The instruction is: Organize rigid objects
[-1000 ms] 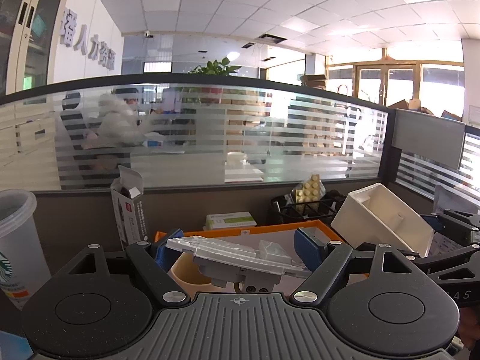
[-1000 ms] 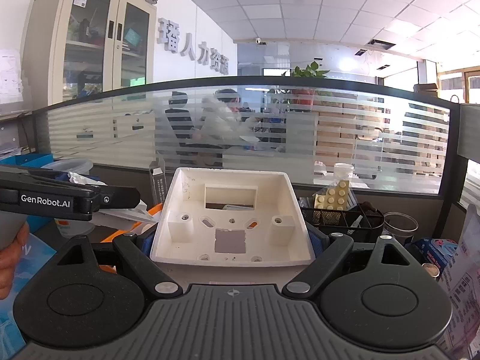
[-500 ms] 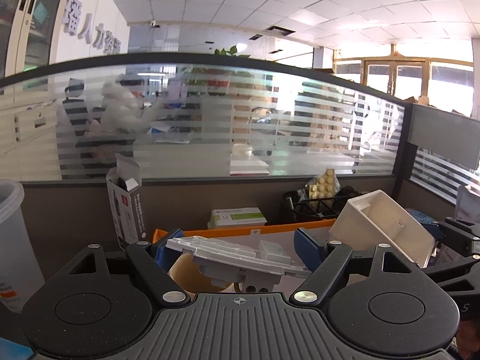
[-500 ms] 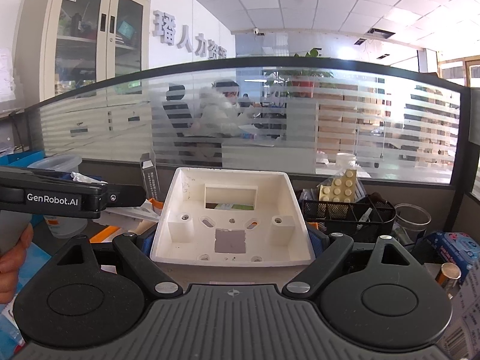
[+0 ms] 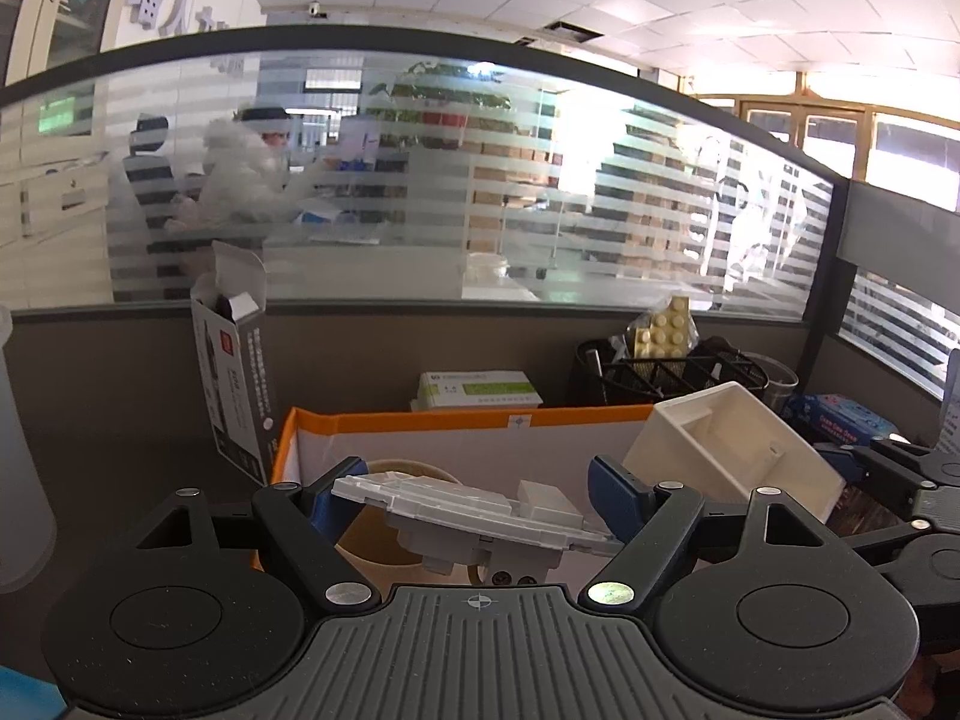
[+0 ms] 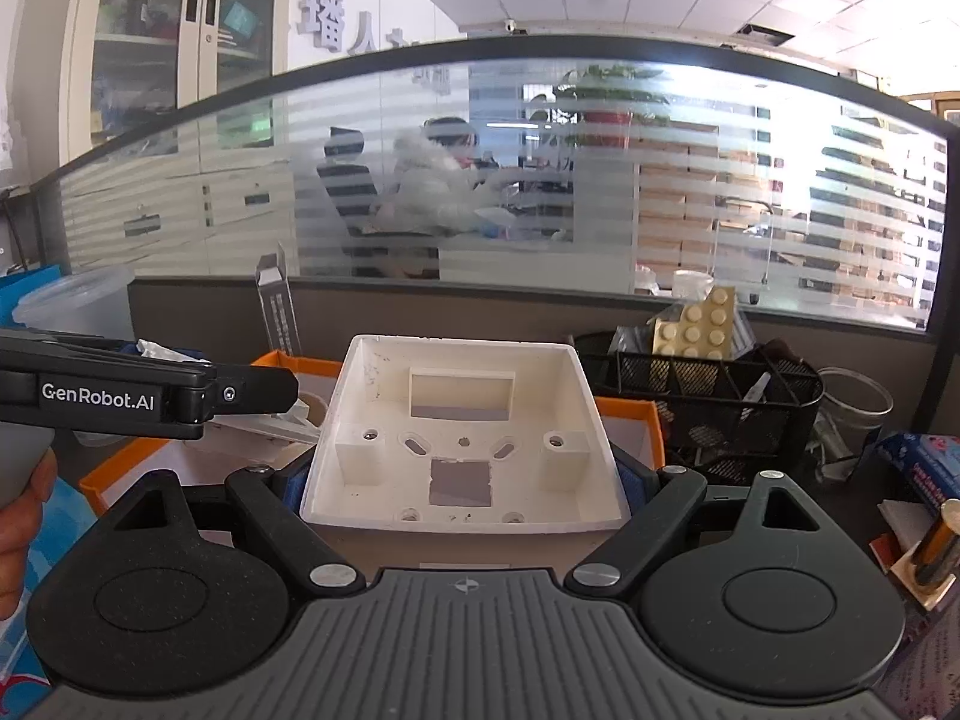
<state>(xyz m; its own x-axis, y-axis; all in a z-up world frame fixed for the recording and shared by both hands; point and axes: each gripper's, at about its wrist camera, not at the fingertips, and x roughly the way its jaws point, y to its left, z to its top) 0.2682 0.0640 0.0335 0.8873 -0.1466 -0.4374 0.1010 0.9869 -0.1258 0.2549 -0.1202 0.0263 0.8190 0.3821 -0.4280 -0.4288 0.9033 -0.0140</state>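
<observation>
My left gripper (image 5: 474, 495) is shut on a grey switch plate (image 5: 468, 510) and holds it above an orange-rimmed box (image 5: 468, 417). My right gripper (image 6: 465, 474) is shut on a cream-white junction box (image 6: 462, 438), open side toward the camera, held over the same orange-rimmed box (image 6: 630, 414). The junction box also shows in the left wrist view (image 5: 738, 450), at the right. The left gripper's body shows in the right wrist view (image 6: 150, 399), at the left.
A tall carton (image 5: 237, 384) stands left of the orange box. A green-and-white packet (image 5: 477, 390) lies behind it. A black mesh basket (image 6: 708, 402) with a yellow brick plate (image 6: 696, 324) stands at the right. A grey partition with frosted glass is behind.
Both grippers have tilted down and moved closer over the orange box, still holding their objects. More of the box's inside shows now.
</observation>
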